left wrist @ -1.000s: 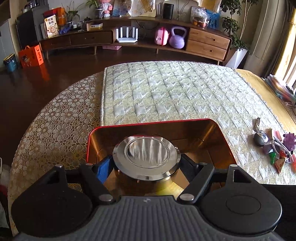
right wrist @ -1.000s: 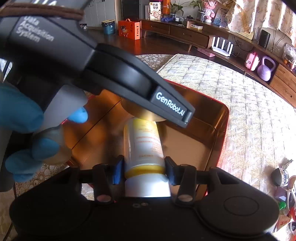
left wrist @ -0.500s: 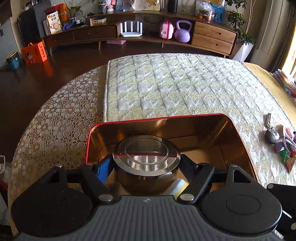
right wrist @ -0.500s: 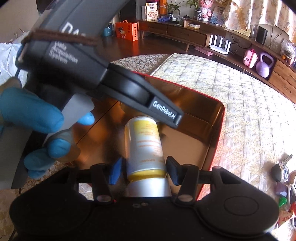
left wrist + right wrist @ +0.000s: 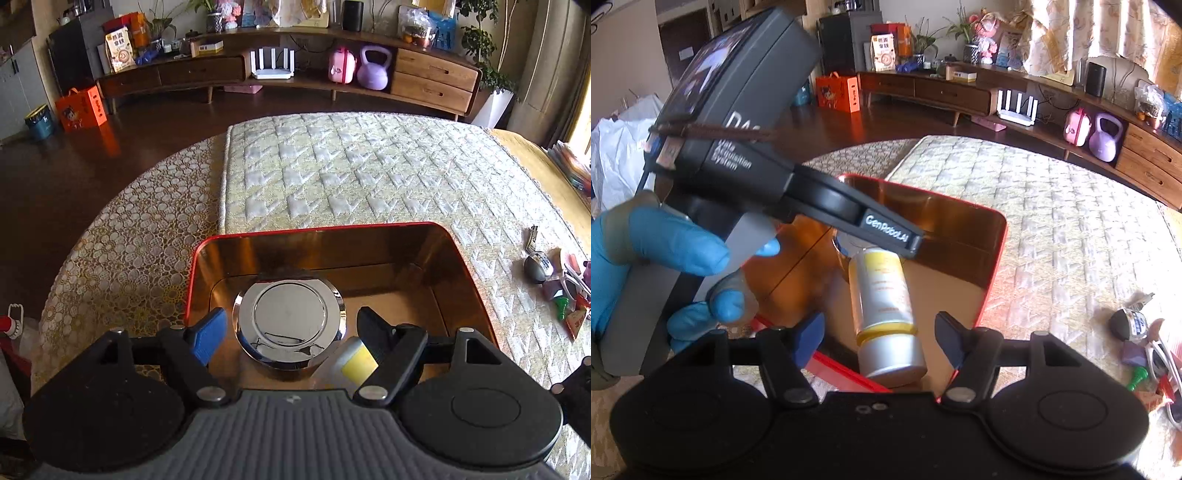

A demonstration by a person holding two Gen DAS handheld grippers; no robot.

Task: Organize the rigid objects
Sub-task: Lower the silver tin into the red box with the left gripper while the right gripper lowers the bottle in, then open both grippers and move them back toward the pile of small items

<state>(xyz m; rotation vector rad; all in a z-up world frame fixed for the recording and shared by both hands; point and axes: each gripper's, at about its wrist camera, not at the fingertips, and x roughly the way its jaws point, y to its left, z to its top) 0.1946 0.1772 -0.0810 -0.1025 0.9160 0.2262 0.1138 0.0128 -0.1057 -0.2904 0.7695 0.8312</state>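
Left gripper [image 5: 286, 334] jaws spread, clear of round chrome lid [image 5: 290, 325]. Right gripper [image 5: 879, 338] jaws just opening, clear of yellow-banded bottle [image 5: 882, 302] lying in red-rimmed gold tin [image 5: 995, 258]; far half free.

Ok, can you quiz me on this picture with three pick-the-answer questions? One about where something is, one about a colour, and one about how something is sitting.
1. Where is the yellow bottle?
A. In the red tin
B. On the floor
C. On the wooden shelf

2. What colour is the kettlebell on the shelf?
A. Green
B. Orange
C. Purple

3. How is the yellow bottle sitting?
A. Standing upright
B. Lying on its side
C. Hanging in the air

Answers:
1. A, its whole length rests on the tin's golden floor.
2. C, it is pale purple, beside a pink case.
3. B, its cap points sideways toward the camera.
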